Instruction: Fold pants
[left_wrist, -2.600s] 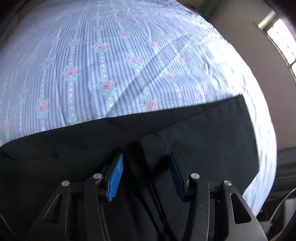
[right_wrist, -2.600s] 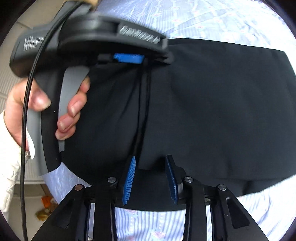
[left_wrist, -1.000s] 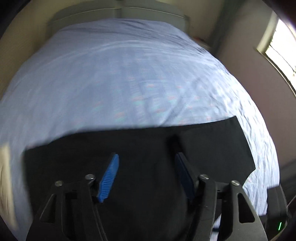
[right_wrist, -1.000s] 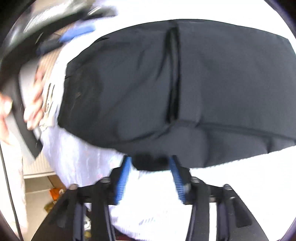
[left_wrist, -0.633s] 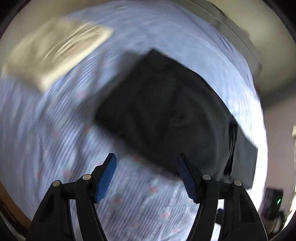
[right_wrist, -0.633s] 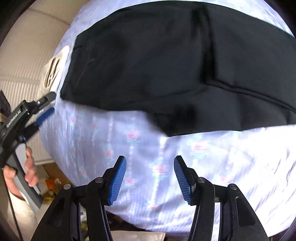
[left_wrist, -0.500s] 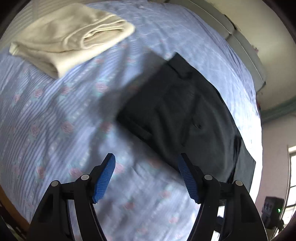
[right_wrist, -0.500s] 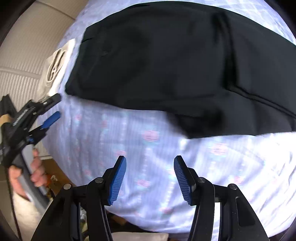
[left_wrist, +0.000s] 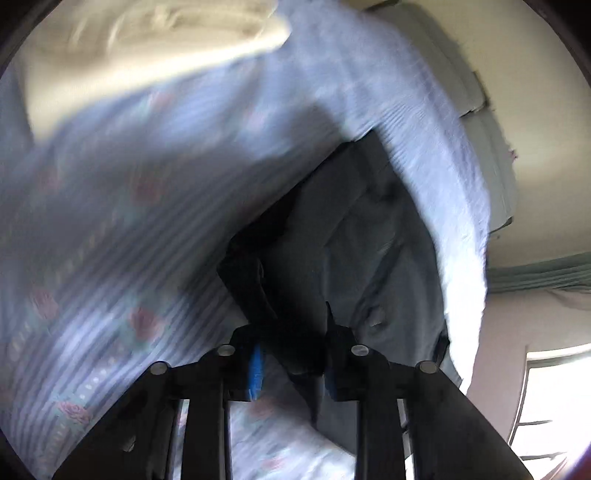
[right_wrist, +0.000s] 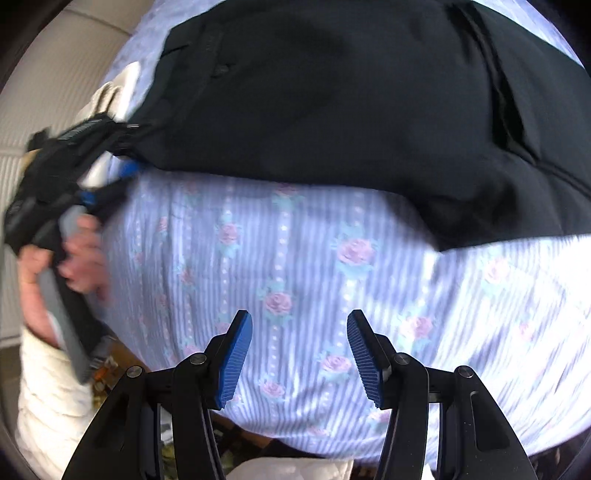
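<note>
Since half a second earlier: left gripper (left_wrist: 291, 363) brought down onto corner of black pants (right_wrist: 351, 96), jaws just closed and now clamped on that cloth. Pants spread flat on floral bedsheet (right_wrist: 288, 266). Right gripper (right_wrist: 299, 354) over bare sheet, jaws apart and empty, near pants' edge

Left gripper (left_wrist: 291, 363) has just closed on cloth; right gripper (right_wrist: 299, 356) gapes.
</note>
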